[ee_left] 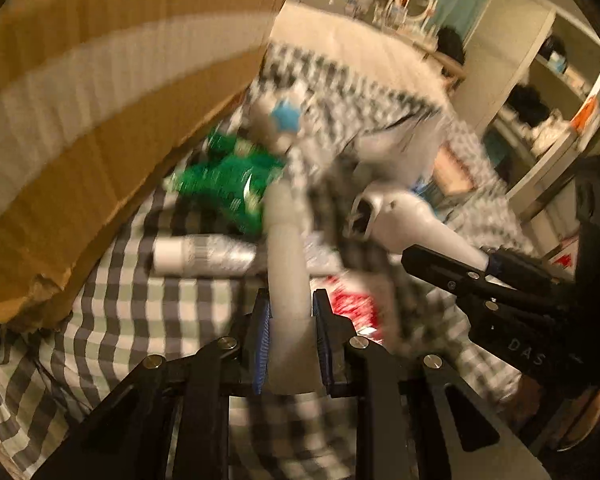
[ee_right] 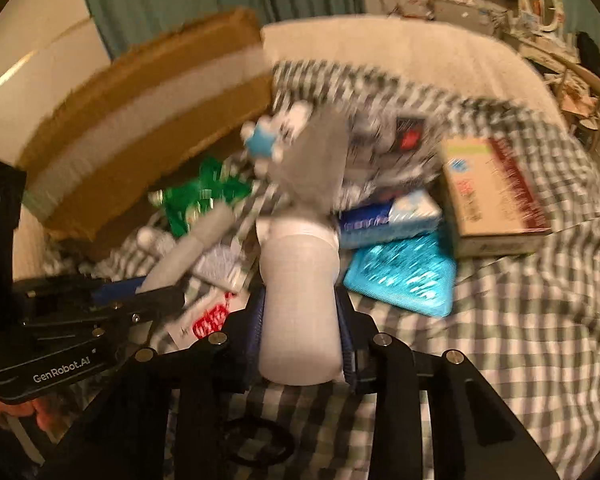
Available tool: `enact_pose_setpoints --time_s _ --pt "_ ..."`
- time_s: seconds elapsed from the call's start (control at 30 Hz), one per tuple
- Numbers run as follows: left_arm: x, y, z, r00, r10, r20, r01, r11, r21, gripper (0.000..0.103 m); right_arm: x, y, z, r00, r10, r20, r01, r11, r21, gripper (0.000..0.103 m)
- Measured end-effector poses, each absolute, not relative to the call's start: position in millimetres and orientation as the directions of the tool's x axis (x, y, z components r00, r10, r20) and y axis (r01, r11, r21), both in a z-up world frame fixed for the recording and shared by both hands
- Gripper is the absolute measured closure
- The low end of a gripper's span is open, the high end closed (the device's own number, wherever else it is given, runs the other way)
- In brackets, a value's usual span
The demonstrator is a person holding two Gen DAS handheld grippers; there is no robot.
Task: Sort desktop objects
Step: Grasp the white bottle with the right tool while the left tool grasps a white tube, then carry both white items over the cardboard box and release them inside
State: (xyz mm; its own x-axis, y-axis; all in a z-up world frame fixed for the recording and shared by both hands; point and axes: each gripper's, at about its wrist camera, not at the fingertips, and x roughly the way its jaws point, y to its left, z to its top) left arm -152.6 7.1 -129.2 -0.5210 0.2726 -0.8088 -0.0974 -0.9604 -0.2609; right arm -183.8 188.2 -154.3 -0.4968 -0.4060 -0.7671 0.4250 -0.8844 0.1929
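Checked cloth (ee_right: 480, 340) covers the cluttered surface beside a cardboard box (ee_right: 140, 128).

The left claw (ee_right: 162, 298) body reads "GenRobot.AI"; the right claw (ee_left: 484, 266) body shows "DAS".

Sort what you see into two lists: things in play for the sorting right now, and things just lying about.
In play:
left gripper, shut on the white tube
right gripper, shut on the white bottle
cardboard box, possibly the destination

Lying about:
green packet
blue packet
tissue pack
paper carton
checked cloth
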Motion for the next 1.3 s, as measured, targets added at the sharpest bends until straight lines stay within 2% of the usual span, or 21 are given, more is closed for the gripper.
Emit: enact_pose_setpoints --time_s 0.1,0.17,0.2,0.33,0.37,0.4,0.43,0.5,0.6,0.63,0.67,0.77,0.97,1.3 --pt "-146.3 10.1 -109.5 -0.572 0.296 -0.765 -0.123 -0.953 -0.277 0.082 -179.2 201.3 -139.8 -0.527 -0.421 -0.738 0.399 -0.889 0.223 0.073" --pt "-143.0 13.2 -102.2 -0.582 0.308 -0.752 -0.14 -0.949 -0.281 0.082 -174.2 207.0 -132.8 -0.54 -0.432 -0.722 0.389 -0.889 0.241 0.089" --pt "-141.5 14.1 -99.4 -0.589 0.317 -0.744 -0.146 -0.946 -0.288 0.082 -171.7 209.8 -128.4 -0.548 -0.435 -0.714 0.383 -0.89 0.247 0.101" --pt "-139.7 17.5 -99.3 -0.579 0.332 -0.744 -0.161 -0.942 -0.295 0.082 -170.8 213.3 -128.2 -0.542 -0.428 -0.723 0.362 -0.896 0.259 0.101" --pt "-139.8 17.8 -100.8 -0.579 0.327 -0.747 -0.158 -0.944 -0.29 0.082 -172.9 214.9 -132.6 -0.529 -0.43 -0.732 0.346 -0.896 0.277 0.1" --pt "-140.7 17.8 -102.7 -0.572 0.327 -0.752 -0.157 -0.944 -0.291 0.082 -175.1 217.8 -136.8 -0.523 -0.437 -0.732 0.338 -0.894 0.293 0.094" --pt "-140.8 16.4 -105.1 -0.564 0.327 -0.758 -0.151 -0.944 -0.294 0.082 -177.0 219.8 -139.3 -0.519 -0.443 -0.731 0.328 -0.893 0.308 0.083" --pt "-142.2 15.3 -109.2 -0.553 0.313 -0.772 -0.133 -0.948 -0.29 0.082 -181.8 216.9 -143.1 -0.511 -0.457 -0.728 0.326 -0.887 0.327 0.073" --pt "-144.4 11.3 -114.1 -0.541 0.298 -0.786 -0.104 -0.952 -0.289 0.082 -189.5 203.5 -149.4 -0.505 -0.469 -0.725 0.355 -0.878 0.321 0.07" --pt "-145.6 9.1 -116.6 -0.537 0.299 -0.789 -0.092 -0.95 -0.297 0.082 -190.4 199.6 -153.1 -0.501 -0.465 -0.73 0.359 -0.879 0.314 0.062" --pt "-145.5 7.7 -118.4 -0.534 0.3 -0.79 -0.089 -0.95 -0.3 0.082 -191.2 194.8 -158.5 -0.496 -0.452 -0.742 0.359 -0.884 0.298 0.058" --pt "-147.0 5.2 -120.8 -0.533 0.29 -0.795 -0.085 -0.953 -0.291 0.082 -196.7 192.6 -177.2 -0.468 -0.428 -0.773 0.346 -0.894 0.285 0.056" --pt "-145.0 15.0 -114.4 -0.553 0.256 -0.793 -0.11 -0.966 -0.235 0.082 -203.0 202.0 -177.7 -0.446 -0.458 -0.769 0.319 -0.884 0.342 0.059" --pt "-137.6 24.3 -71.0 -0.667 0.263 -0.697 -0.174 -0.965 -0.197 0.082 -172.9 223.5 -137.1 -0.474 -0.567 -0.673 0.326 -0.824 0.464 0.059"
